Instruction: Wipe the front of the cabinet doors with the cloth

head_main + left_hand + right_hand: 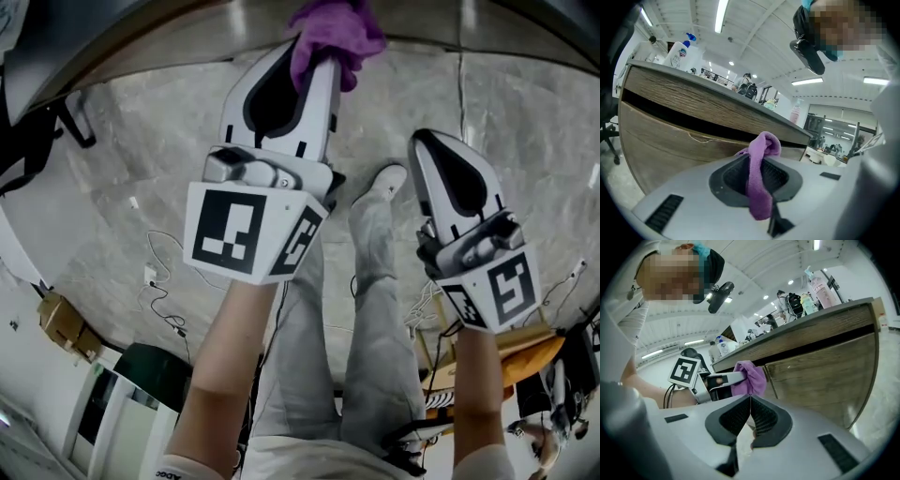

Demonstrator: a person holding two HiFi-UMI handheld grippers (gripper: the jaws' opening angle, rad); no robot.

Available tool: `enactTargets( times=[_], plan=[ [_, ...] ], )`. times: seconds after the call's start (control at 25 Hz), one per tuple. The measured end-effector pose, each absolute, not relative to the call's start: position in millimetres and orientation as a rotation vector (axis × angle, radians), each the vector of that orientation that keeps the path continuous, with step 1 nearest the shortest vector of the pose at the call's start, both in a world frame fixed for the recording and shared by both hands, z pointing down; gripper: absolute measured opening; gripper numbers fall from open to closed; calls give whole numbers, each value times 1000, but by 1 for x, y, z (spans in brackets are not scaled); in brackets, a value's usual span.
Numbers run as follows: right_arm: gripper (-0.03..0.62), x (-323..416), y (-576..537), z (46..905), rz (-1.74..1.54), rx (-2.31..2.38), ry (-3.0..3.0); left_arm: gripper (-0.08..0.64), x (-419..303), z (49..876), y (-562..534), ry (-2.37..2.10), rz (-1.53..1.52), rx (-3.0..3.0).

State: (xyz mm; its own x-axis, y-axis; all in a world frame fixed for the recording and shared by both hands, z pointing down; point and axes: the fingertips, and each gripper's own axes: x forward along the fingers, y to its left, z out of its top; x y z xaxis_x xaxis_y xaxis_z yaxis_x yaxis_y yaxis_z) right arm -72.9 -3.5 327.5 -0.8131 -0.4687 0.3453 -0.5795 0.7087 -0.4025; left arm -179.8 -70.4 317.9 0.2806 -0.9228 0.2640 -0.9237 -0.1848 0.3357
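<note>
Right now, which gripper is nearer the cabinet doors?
Left. The left gripper, shut on the purple cloth, reaches close to the cabinet doors; the right gripper, shut and empty, sits further back.

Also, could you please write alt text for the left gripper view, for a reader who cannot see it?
The left gripper is shut on a purple cloth in front of wood-grain cabinet doors. A white spray bottle stands above them at upper left.

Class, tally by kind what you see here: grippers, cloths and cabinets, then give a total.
Grippers: 2, left gripper and right gripper
Cloths: 1, the purple cloth
Cabinets: 1, the wooden cabinet
Total: 4
</note>
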Motion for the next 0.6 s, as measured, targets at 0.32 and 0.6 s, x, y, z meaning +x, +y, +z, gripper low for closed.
enactTargets(
  times=[0.32, 0.6],
  plan=[
    [29, -60, -10, 345, 758, 860, -2678, 58, -178, 334, -97, -1694, -6, 2094],
    [29, -81, -4, 357, 768, 855, -2648, 58, -219, 341, -90, -1723, -5, 2050]
  ],
)
